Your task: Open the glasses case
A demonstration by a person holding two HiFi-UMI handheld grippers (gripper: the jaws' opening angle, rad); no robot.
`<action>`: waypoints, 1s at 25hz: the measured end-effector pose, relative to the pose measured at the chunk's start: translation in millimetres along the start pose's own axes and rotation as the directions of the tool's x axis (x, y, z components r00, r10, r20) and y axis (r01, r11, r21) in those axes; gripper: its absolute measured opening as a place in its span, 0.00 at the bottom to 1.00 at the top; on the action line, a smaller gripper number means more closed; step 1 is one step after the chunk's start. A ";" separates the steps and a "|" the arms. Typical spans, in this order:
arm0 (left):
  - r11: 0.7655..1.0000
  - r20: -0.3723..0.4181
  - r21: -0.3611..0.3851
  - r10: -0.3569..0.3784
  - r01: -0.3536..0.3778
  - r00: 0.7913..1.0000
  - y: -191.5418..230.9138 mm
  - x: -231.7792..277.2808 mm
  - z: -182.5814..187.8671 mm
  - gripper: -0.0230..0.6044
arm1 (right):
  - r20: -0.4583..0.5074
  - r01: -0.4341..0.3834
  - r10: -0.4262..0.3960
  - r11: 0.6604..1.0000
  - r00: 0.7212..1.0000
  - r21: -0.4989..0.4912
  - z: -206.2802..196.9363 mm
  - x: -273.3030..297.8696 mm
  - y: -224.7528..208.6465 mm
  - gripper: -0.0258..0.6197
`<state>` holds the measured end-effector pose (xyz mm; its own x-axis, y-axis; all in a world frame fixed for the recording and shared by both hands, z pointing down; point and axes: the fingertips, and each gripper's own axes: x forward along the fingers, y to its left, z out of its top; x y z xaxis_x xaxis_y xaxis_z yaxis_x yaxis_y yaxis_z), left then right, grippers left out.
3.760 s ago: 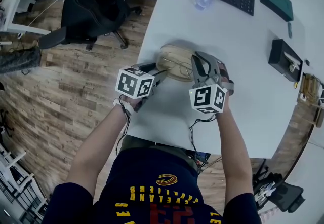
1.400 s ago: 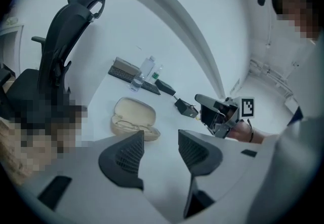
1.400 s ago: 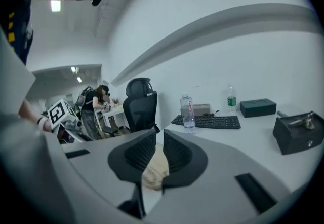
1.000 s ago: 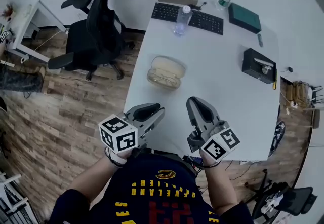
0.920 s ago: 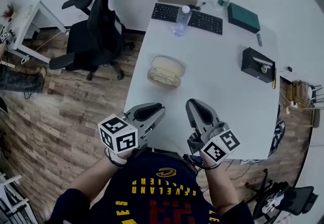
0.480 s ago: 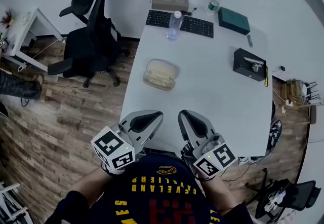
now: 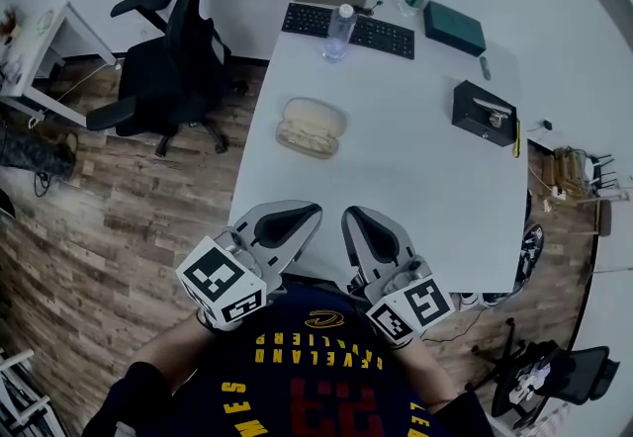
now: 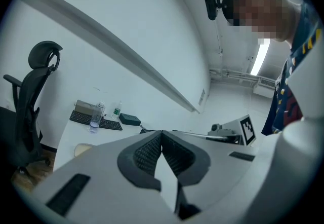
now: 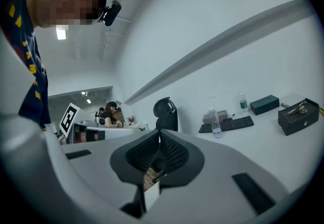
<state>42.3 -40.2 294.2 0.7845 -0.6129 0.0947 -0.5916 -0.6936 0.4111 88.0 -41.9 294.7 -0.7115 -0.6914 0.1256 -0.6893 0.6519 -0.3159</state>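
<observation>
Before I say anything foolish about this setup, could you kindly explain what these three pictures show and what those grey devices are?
There is no robot here: a person holds a hand-held left gripper and right gripper. One picture looks down from a camera on the person's head. The other two come from cameras riding on each gripper, looking along its jaws. Both pairs of jaws are shut and hold nothing, and they are near the person's chest, short of the table. On the table lie a glasses case, apparently open, a keyboard, a water bottle, a green box and a black box.
</observation>
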 end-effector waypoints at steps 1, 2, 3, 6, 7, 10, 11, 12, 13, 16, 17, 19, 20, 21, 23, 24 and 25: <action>1.000 -0.002 -0.006 0.000 0.000 1.000 0.4 -0.3 -1.2 0.06 | -0.005 0.000 0.000 1.000 1.000 0.007 -2.3 0.7 -0.6 0.08; 1.000 -0.003 -0.008 0.001 -0.001 1.000 0.9 -0.4 -1.8 0.06 | -0.008 0.000 0.000 1.000 1.000 0.013 -4.0 1.4 -1.4 0.08; 1.000 -0.004 -0.007 0.003 -0.003 1.000 1.4 -0.6 -2.1 0.06 | -0.010 0.000 0.000 1.000 1.000 0.016 -5.2 2.0 -1.8 0.08; 1.000 -0.007 -0.004 0.014 -0.014 1.000 3.1 -1.5 -2.1 0.06 | -0.015 -0.003 0.003 1.000 1.000 0.014 -6.5 3.6 -1.0 0.08; 1.000 -0.007 -0.001 0.017 -0.017 1.000 3.3 -2.0 -1.8 0.06 | -0.016 -0.004 0.004 1.000 1.000 0.012 -6.6 3.8 -0.2 0.08; 1.000 -0.006 0.009 0.018 -0.018 1.000 2.3 -2.8 -0.7 0.06 | -0.016 -0.006 0.006 1.000 1.000 0.008 -6.8 3.9 1.5 0.08; 1.000 -0.006 0.010 0.017 -0.017 1.000 2.1 -2.6 -0.7 0.06 | -0.016 -0.007 0.007 1.000 1.000 0.007 -6.8 4.0 1.7 0.08; 1.000 -0.007 0.009 0.015 -0.015 1.000 2.1 -2.0 -0.8 0.06 | -0.016 -0.007 0.007 1.000 1.000 0.005 -6.8 4.2 1.7 0.08; 1.000 -0.008 0.008 0.014 -0.014 1.000 2.6 -1.3 -1.0 0.06 | -0.016 -0.007 0.007 1.000 1.000 0.003 -6.7 4.5 1.5 0.08; 1.000 -0.012 0.001 0.015 -0.015 1.000 5.3 0.3 -2.1 0.06 | -0.020 -0.007 0.007 1.000 1.000 0.002 -7.2 6.3 0.5 0.08; 1.000 -0.013 -0.002 0.015 -0.015 1.000 6.1 0.5 -2.7 0.06 | -0.021 -0.007 0.007 1.000 1.000 0.004 -7.6 6.7 0.2 0.08; 1.000 -0.014 -0.007 0.015 -0.015 1.000 7.0 1.0 -3.7 0.06 | -0.022 -0.006 0.006 1.000 1.000 0.008 -8.5 6.9 -0.5 0.08; 1.000 -0.015 -0.008 0.016 -0.016 1.000 7.2 1.2 -3.9 0.06 | -0.023 -0.005 0.005 1.000 1.000 0.010 -8.9 7.0 -0.8 0.08; 1.000 -0.015 -0.009 0.016 -0.016 1.000 7.4 1.3 -3.9 0.06 | -0.024 -0.005 0.005 1.000 1.000 0.011 -9.1 7.2 -1.1 0.08; 1.000 -0.016 -0.009 0.015 -0.015 1.000 7.8 2.1 -3.5 0.06 | -0.025 -0.005 0.005 1.000 1.000 0.014 -9.2 7.7 -1.7 0.08; 1.000 -0.017 -0.006 0.011 -0.011 1.000 7.7 2.9 -3.1 0.06 | -0.026 -0.005 0.005 1.000 1.000 0.015 -9.3 7.9 -2.2 0.08; 1.000 -0.018 0.000 0.006 -0.006 1.000 7.6 3.8 -2.8 0.06 | -0.027 -0.005 0.005 1.000 1.000 0.015 -9.4 8.2 -2.8 0.08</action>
<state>41.4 -46.8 300.1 0.7839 -0.6104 0.1137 -0.5965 -0.6895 0.4109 82.8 -46.5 305.4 -0.7183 -0.6796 0.1493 -0.6839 0.6502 -0.3309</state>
